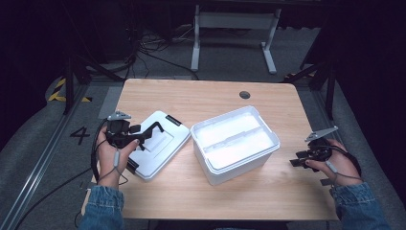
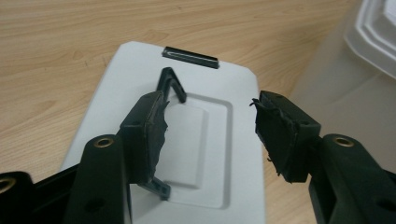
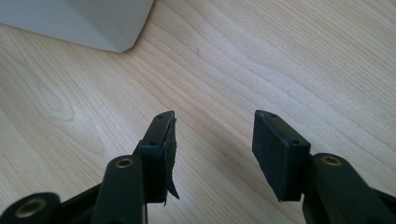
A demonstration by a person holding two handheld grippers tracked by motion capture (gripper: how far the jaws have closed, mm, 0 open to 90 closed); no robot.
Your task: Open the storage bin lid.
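White plastic lid (image 1: 155,143) with its raised black handle (image 1: 152,130) lies flat on the pale wooden table (image 1: 201,194), just left of the open white plastic storage box (image 1: 234,143) and close beside its wall; I cannot tell whether they touch.

Nearest to me in the high view, my left gripper (image 1: 136,134) hangs over the lid's near-left part, jaws parted, reaching toward the handle. My right gripper (image 1: 299,160) waits well apart at the table's right edge, also spread and holding nothing.

I judge the step in hand to be the approach for picking up the lid, likely to set it on the box. Nothing is clamped yet. The next move calls for bringing the left gripper (image 2: 210,133) so the thin handle bar sits squarely between the pads, then closing firmly, since the bar is narrow and could slip sideways.

The left gripper view gives me what the high view cannot: the handle (image 2: 170,84) rises just beyond the left pad, off-centre of the gap, so I need a small shift. It also shows the black latch clip (image 2: 190,57) on the lid's far edge. The right gripper view shows my right gripper (image 3: 212,144) wide over bare wood, with a corner of the box (image 3: 93,23) beyond. Farther off, the high view alone shows the box's inner divider (image 1: 234,136).
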